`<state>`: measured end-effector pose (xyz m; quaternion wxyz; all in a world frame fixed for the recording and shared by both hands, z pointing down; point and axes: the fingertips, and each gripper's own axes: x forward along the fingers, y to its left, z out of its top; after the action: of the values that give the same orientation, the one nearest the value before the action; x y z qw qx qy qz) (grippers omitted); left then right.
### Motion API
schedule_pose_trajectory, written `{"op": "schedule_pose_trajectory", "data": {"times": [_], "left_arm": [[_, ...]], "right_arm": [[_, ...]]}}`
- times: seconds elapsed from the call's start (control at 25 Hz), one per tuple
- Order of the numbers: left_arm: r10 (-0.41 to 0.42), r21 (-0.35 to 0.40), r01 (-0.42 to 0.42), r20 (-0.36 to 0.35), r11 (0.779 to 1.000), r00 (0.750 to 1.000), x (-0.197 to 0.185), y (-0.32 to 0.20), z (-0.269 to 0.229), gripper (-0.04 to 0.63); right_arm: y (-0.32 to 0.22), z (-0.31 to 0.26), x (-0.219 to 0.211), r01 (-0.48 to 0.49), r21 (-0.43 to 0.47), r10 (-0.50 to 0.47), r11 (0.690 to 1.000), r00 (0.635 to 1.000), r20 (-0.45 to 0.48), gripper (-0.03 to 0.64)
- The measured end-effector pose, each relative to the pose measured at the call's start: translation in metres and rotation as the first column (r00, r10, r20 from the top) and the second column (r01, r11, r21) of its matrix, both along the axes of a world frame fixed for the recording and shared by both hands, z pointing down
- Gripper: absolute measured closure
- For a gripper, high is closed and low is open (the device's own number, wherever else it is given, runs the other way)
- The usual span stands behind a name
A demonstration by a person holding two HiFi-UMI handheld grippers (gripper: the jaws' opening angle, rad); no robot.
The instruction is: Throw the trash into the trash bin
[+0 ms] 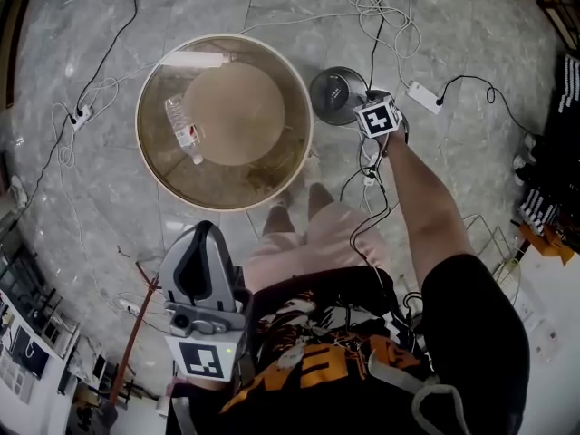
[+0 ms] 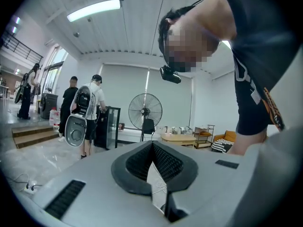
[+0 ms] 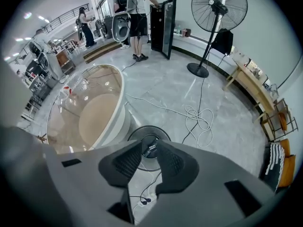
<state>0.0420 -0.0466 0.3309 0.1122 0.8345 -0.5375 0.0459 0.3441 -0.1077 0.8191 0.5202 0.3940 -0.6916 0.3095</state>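
Observation:
A small dark round trash bin [image 1: 337, 95] stands on the marble floor, right of a large clear-walled round tub [image 1: 154, 166] with a tan bottom. A plastic bottle [image 1: 184, 130] lies inside the tub. My right gripper points steeply down over the small bin [image 3: 142, 162]; in the head view only its marker cube [image 1: 378, 116] shows. Its jaws stand slightly apart [image 3: 150, 143]. A small dark labelled item [image 3: 150, 149] shows in the gap, over the bin's middle; whether the pads touch it I cannot tell. My left gripper [image 1: 207, 227] is near my body, roughly level, tips together [image 2: 151, 144], holding nothing.
White and black cables [image 1: 385, 12] and a power strip [image 1: 424, 96] lie on the floor around the bin. My feet [image 1: 299, 208] stand beside the tub. A standing fan [image 3: 218, 8] and several people [image 2: 90, 112] are farther off. A wire rack [image 1: 494, 243] is at the right.

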Motion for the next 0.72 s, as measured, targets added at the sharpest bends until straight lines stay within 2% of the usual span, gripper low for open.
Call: {"op": "schedule_pose_trajectory", "data": {"times": [0.12, 0.24, 0.52, 0.64, 0.72], "left_arm": [[-0.024, 0.007, 0.024, -0.009, 1.000, 1.000, -0.010, 0.003, -0.001, 0.572], [-0.069, 0.013, 0.069, -0.019, 0.998, 0.997, -0.029, 0.009, -0.003, 0.572], [-0.212, 0.011, 0.212, -0.014, 0.977, 0.977, -0.110, 0.047, 0.000, 0.572], [-0.282, 0.004, 0.282, -0.012, 0.959, 0.959, -0.150, 0.065, 0.004, 0.572], [-0.325, 0.002, 0.325, -0.014, 0.946, 0.946, -0.172, 0.077, 0.006, 0.572]], "right_arm": [[0.002, -0.002, -0.013, 0.040, -0.007, -0.040, 0.999, 0.999, 0.000, 0.502], [-0.003, -0.007, -0.047, 0.115, 0.005, -0.115, 0.993, 0.993, 0.012, 0.502], [-0.011, -0.012, -0.185, 0.310, 0.036, -0.311, 0.950, 0.948, 0.067, 0.494], [-0.009, -0.014, -0.246, 0.387, 0.046, -0.390, 0.921, 0.917, 0.087, 0.473], [-0.007, -0.011, -0.283, 0.406, 0.044, -0.408, 0.913, 0.905, 0.121, 0.434]]}}
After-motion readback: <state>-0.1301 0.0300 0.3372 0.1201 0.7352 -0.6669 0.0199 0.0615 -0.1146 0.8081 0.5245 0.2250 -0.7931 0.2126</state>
